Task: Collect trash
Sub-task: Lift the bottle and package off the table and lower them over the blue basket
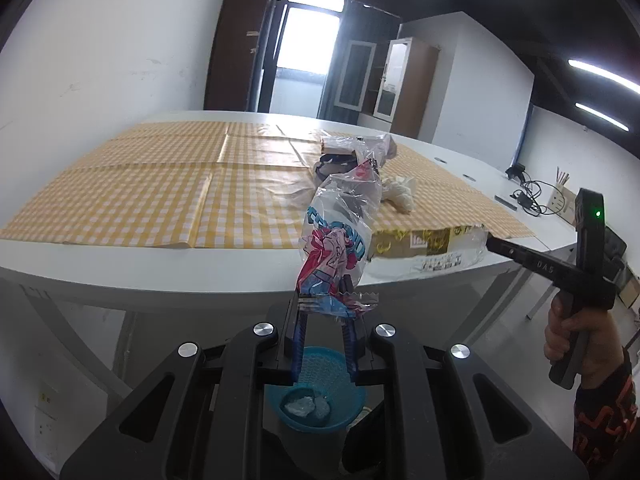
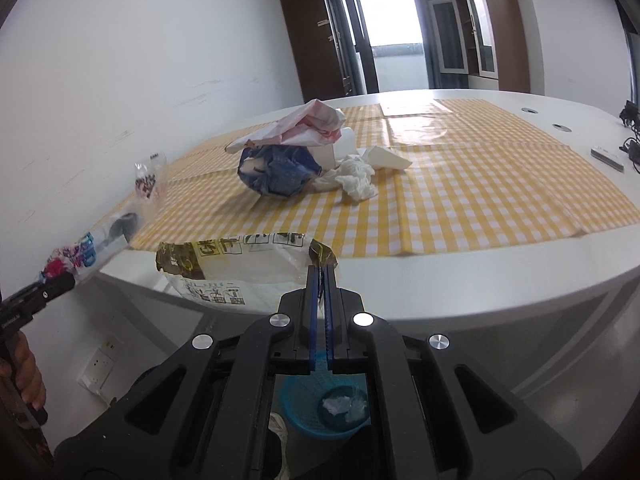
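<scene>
Item: two wrappers in transit to the bin. My left gripper is clamped on the crimped end of a clear printed wrapper, which stands up in front of the table edge; my right gripper has its jaws pressed together on a corner of a white and gold plastic bag, hanging just off the table. Blue basket sits on the floor below both, already holding crumpled white scraps. Handling, as I judge it: carry each piece over the basket mouth before letting go, as light film may drift. Left view only: the hand holding the right tool. Right view only: the remaining pile, a blue crumpled bag, pink-white packaging and tissue, on the checked cloth.
</scene>
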Demonstrator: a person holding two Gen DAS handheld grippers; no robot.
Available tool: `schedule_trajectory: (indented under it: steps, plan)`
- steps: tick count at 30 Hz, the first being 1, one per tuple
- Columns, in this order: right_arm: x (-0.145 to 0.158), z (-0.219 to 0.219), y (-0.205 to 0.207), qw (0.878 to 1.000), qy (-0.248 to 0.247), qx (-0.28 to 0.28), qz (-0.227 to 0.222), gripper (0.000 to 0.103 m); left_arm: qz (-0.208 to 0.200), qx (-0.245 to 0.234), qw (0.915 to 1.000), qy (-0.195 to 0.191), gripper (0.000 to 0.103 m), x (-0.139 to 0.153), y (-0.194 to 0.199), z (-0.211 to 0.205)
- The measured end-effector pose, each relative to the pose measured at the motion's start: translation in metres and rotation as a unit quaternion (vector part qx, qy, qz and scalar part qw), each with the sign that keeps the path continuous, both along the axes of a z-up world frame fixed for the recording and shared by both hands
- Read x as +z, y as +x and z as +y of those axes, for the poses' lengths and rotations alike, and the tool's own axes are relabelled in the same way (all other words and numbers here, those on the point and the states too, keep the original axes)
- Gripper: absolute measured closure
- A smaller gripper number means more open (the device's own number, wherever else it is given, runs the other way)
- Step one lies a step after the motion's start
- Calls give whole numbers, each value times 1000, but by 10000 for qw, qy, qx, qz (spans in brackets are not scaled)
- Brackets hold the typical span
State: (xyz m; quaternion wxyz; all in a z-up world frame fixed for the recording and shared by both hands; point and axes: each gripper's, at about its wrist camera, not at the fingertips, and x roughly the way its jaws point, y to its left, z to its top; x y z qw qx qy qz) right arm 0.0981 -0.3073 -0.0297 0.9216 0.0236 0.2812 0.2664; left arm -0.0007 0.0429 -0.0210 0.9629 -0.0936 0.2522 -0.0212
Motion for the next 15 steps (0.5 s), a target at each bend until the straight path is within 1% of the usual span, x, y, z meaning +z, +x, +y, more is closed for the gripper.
schedule_trajectory:
  steps: [3,7,10,13,15]
  plan:
    - [-5,-3,-11,10000,-8,17,37,101,-47,20,10000,56,88,4,-11,-3]
    - [-14,-7,-25,9999,-88,57,104,101,-58,-94,9999,66,88,4,-27,-12]
    - [-23,-9,-35,9997,-173,70,161,101,-6,-229,9996,167,88,-2,-39,-26]
    - [-35,-11,-42,9993,-265,51,247,101,142,-361,9986,360,88,-14,-50,-40]
    - [-45,-14,-48,9989,-368,0,297,101,227,-394,9982,400,88,-21,-56,-44]
